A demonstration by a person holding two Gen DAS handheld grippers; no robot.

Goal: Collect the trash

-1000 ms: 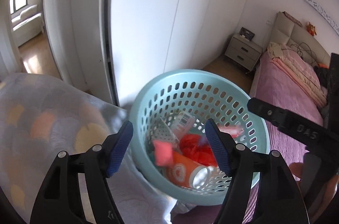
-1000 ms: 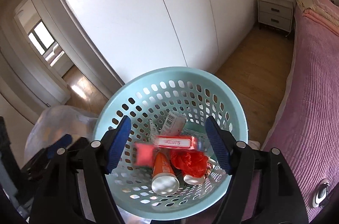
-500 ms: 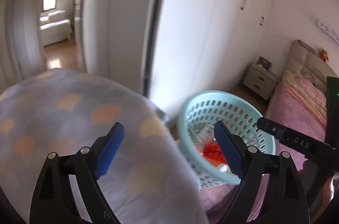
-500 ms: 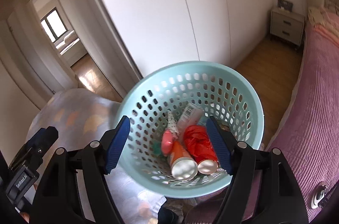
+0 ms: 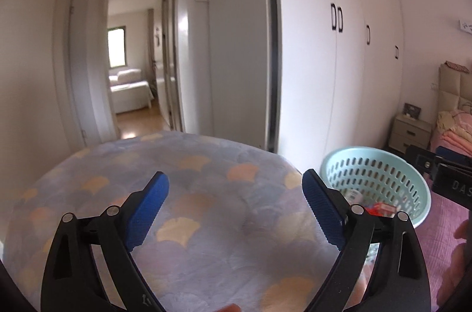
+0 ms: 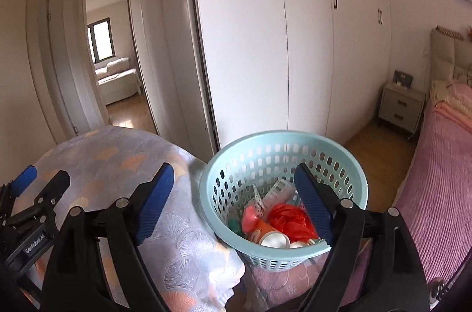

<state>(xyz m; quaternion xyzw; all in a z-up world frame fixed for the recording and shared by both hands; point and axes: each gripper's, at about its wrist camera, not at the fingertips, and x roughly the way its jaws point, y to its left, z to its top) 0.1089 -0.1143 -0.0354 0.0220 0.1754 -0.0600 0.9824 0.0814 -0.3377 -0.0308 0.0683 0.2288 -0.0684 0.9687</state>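
Note:
A light blue perforated basket (image 6: 236,167) stands on the pink bed end and holds several pieces of trash: a crumpled red bag (image 6: 287,219), an orange can (image 6: 270,235), a pink wrapper and a white tube. It also shows in the left wrist view (image 5: 374,161) at the right. My right gripper (image 6: 231,194) is open and empty above the basket's near left rim. My left gripper (image 5: 234,195) is open and empty over a blue blanket with orange fan shapes (image 5: 191,194). The left gripper shows at the left of the right wrist view (image 6: 29,194).
White wardrobe doors (image 6: 265,46) stand behind the basket. An open doorway (image 5: 132,82) leads to another room at the back left. A pink bed (image 6: 436,179) lies to the right, with a bedside cabinet (image 6: 401,108) beyond it. Wooden floor lies between wardrobe and bed.
Both grippers have drawn back and up from the basket. The left one has swung left over the blanket. The trash has settled in the basket.

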